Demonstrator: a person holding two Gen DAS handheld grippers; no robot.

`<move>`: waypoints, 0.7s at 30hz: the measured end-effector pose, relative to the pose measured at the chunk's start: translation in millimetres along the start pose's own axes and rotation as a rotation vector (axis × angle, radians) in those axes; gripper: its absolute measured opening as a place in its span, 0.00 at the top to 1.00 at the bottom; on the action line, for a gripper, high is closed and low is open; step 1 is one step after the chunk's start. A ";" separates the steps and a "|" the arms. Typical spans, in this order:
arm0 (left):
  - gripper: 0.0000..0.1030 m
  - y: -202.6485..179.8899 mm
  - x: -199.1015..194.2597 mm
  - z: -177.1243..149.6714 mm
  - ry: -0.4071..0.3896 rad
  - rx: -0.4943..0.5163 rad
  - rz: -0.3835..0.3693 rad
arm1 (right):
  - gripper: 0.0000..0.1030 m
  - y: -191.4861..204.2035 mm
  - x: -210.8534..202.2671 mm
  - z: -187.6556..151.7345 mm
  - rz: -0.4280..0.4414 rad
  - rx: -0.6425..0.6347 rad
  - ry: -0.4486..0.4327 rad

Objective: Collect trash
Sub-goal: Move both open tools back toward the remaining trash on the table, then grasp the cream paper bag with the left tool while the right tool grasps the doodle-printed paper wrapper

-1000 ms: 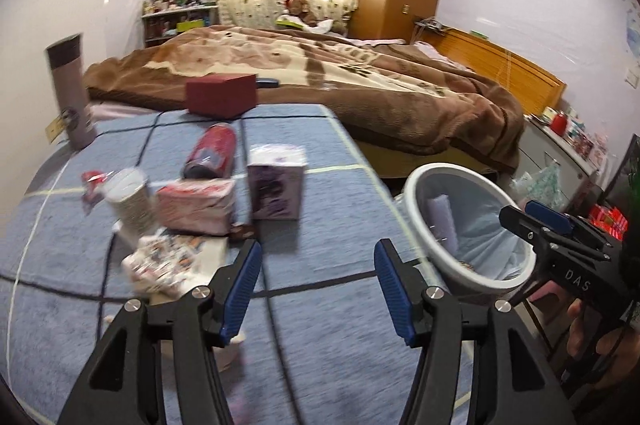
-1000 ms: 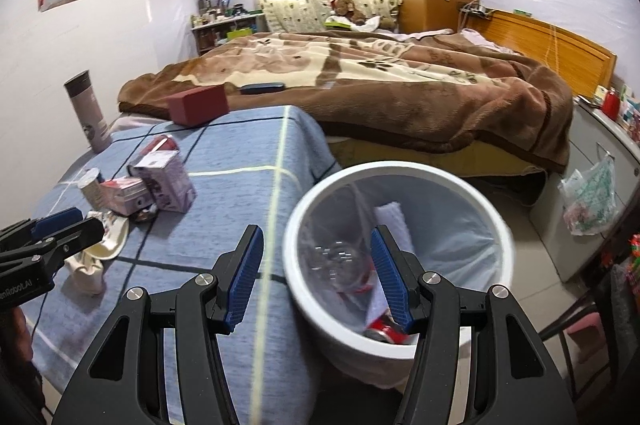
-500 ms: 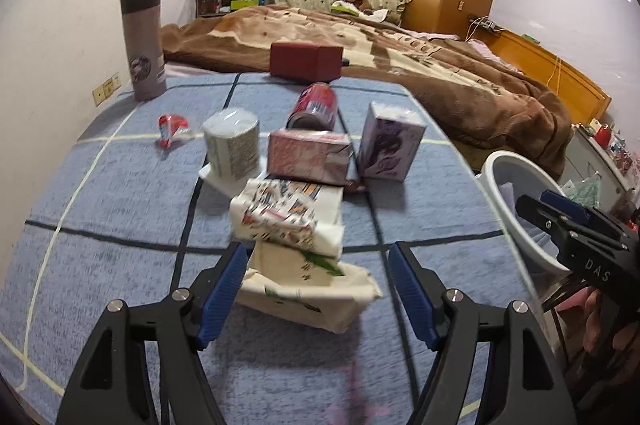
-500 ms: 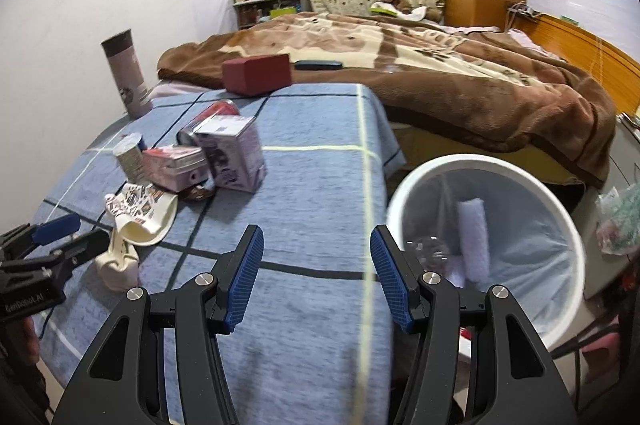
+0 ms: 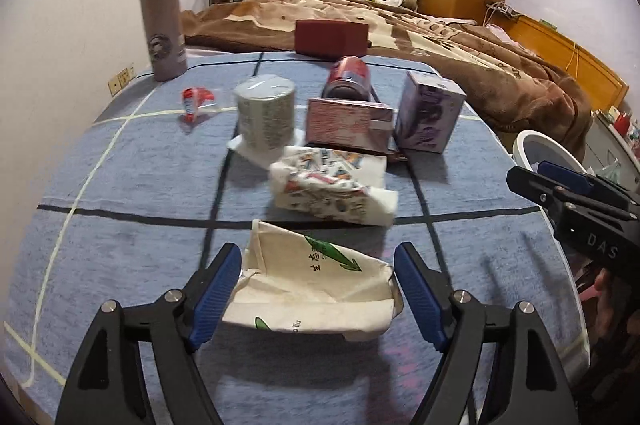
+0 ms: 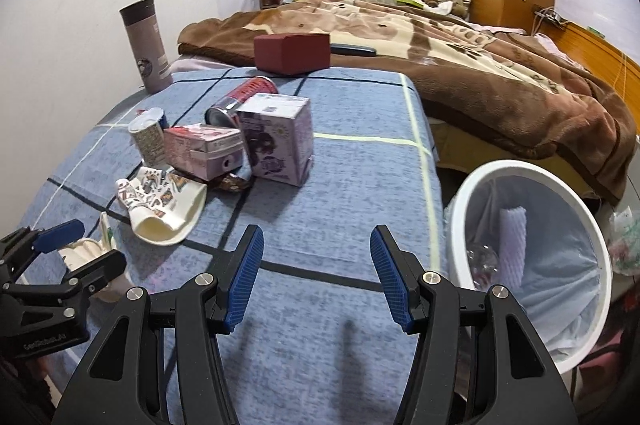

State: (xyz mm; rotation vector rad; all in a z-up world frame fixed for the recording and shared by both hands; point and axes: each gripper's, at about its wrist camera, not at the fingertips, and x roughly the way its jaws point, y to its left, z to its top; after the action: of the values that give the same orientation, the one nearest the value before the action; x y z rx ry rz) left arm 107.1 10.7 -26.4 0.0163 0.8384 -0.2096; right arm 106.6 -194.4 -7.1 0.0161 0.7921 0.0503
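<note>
Left wrist view: left hand-held gripper (image 5: 318,289) wide open, straddling crumpled paper bag (image 5: 316,289) on bench (image 5: 120,225), nothing gripped; right hand-held gripper (image 6: 316,273) open, empty, bin (image 6: 532,257) alongside; flimsy bag might slip

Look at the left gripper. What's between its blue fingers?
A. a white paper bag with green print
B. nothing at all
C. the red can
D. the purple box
A: the left gripper stands open with the crumpled paper bag lying between its fingers, while the can and the purple box sit farther back on the table.
</note>
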 end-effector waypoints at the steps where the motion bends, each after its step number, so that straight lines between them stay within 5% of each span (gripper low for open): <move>1: 0.22 4.2 -2.8 -0.8 0.001 -0.011 0.004 | 0.44 1.1 0.3 0.5 0.003 -0.001 -0.001; 12: 0.22 37.9 -36.9 -16.2 -0.057 -0.126 0.102 | 0.44 15.2 3.9 0.0 0.043 -0.031 0.009; 16: 0.20 46.9 -38.6 -22.3 -0.060 -0.183 0.072 | 0.44 17.5 6.3 1.8 0.062 -0.033 0.010; 21: 0.19 54.4 -9.7 -28.4 0.047 -0.272 0.004 | 0.44 26.7 8.5 1.9 0.094 -0.063 0.013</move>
State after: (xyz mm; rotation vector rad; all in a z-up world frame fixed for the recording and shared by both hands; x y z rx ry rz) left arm 90.4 68.5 -41.9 -0.2324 0.9076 -0.0904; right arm 112.9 -167.3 -10.9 -0.0070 0.8026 0.1641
